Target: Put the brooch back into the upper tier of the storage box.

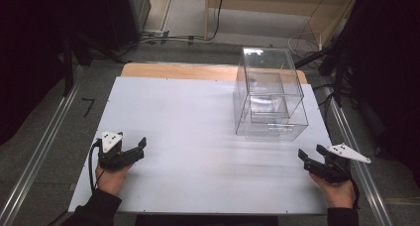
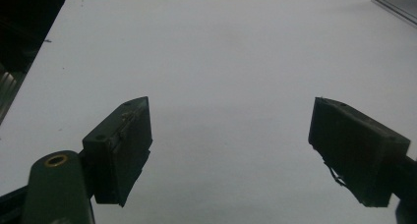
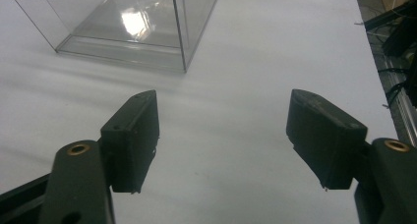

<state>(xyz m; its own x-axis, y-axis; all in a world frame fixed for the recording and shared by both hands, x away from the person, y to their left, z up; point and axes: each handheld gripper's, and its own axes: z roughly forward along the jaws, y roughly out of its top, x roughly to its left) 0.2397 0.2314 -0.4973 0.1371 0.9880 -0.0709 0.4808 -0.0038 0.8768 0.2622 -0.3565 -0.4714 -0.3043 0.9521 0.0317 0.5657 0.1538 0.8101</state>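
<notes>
Currently both idle, jaws apart, empty: left gripper (image 1: 130,150), right gripper (image 1: 313,158). Risk: right one nudges clear box (image 1: 270,94), light plastic slides or tips.

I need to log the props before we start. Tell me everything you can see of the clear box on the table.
The clear box looks like transparent plastic with thin, glossy walls. It stands upright on the white table, at its far right part. A smaller clear box appears to sit inside it. Both look empty. Nothing touches it but the table; both grippers are well short of it.
</notes>
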